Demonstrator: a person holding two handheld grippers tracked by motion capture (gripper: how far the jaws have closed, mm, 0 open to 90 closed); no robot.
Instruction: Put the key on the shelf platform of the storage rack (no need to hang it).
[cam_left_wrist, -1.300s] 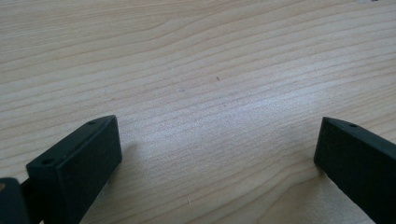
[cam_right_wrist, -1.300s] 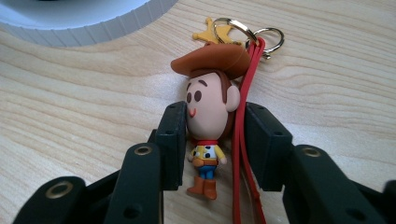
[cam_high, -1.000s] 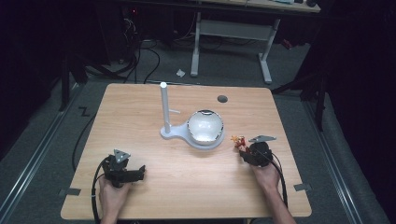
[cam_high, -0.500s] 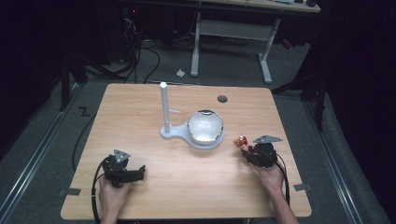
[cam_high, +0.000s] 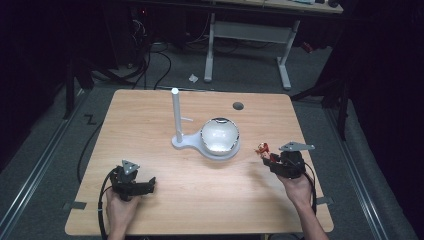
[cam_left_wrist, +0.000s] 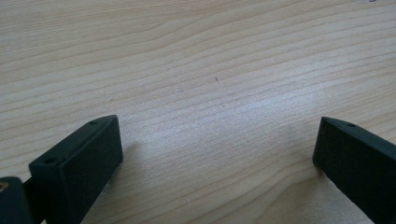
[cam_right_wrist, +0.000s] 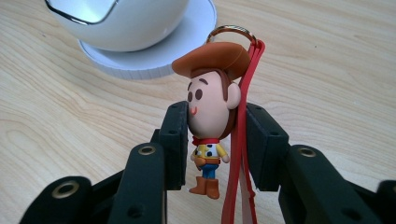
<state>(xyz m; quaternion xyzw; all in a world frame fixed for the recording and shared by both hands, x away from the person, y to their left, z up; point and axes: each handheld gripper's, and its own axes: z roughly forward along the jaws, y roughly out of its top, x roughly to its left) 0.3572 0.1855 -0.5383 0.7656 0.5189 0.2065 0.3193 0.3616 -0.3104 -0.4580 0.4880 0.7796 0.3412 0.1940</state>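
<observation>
- A little cowboy keychain figure (cam_right_wrist: 208, 135) hangs upright between the right gripper (cam_right_wrist: 212, 144)'s jaws, pinched at its head, its red strap (cam_right_wrist: 238, 154) and metal ring (cam_right_wrist: 232, 31) alongside.
- That gripper (cam_high: 280, 161) sits at the table's right, near the white round-based stand (cam_high: 202, 137).
- The left gripper (cam_high: 131, 181), jaws spread wide and holding nothing, rests low over bare wooden table (cam_left_wrist: 210, 70).

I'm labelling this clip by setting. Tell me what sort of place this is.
Probably a lab or workshop set up for recording, not a home: a lone wooden table on grey carpet in a dark room, loose cables on the floor behind it, and an adjustable desk frame beyond.
</observation>
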